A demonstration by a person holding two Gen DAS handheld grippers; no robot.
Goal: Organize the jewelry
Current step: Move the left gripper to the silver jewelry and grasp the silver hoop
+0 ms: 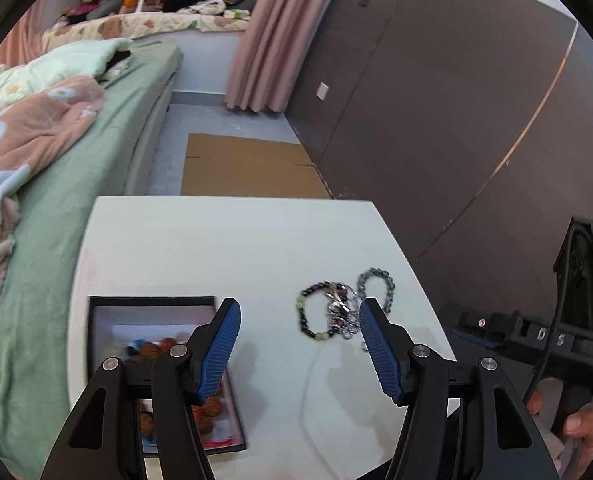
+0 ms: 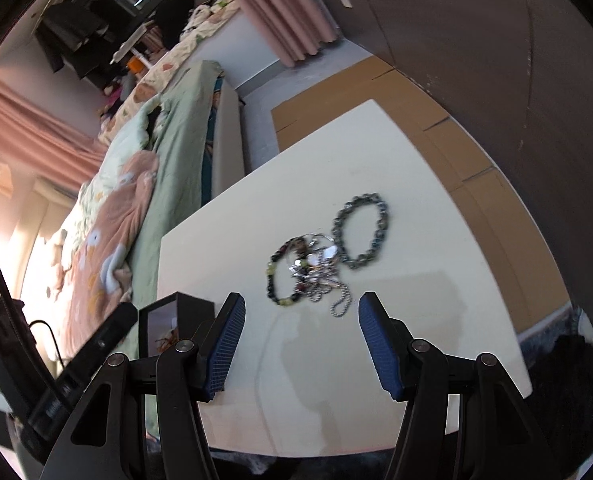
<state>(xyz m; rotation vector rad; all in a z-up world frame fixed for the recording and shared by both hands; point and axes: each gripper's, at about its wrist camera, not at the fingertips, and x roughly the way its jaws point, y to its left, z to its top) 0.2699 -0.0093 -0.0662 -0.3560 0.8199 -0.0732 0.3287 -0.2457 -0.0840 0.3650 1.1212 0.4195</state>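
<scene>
Here both claws, left point(image 1: 299, 346) and right point(image 2: 301, 342), gape empty; box point(image 1: 96, 344) at 9 o'clock holds beads, while bracelets point(image 2: 320, 254) remain on desk point(image 2: 416, 300).

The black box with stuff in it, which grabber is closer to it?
Left. The left gripper hangs right above the black box, one finger overlapping it. The right gripper is off to the side, facing the bracelet pile.

A small heap of jewelry lies on the white table point(image 2: 436, 300): a grey beaded bracelet point(image 2: 362, 232) flat and round, a dark bracelet with green beads point(image 2: 274, 280) beside it, and tangled silver chains point(image 2: 320, 276) between, touching both. The black open box point(image 1: 104, 320) sits well apart, holding brown beads point(image 1: 152, 350).
</scene>
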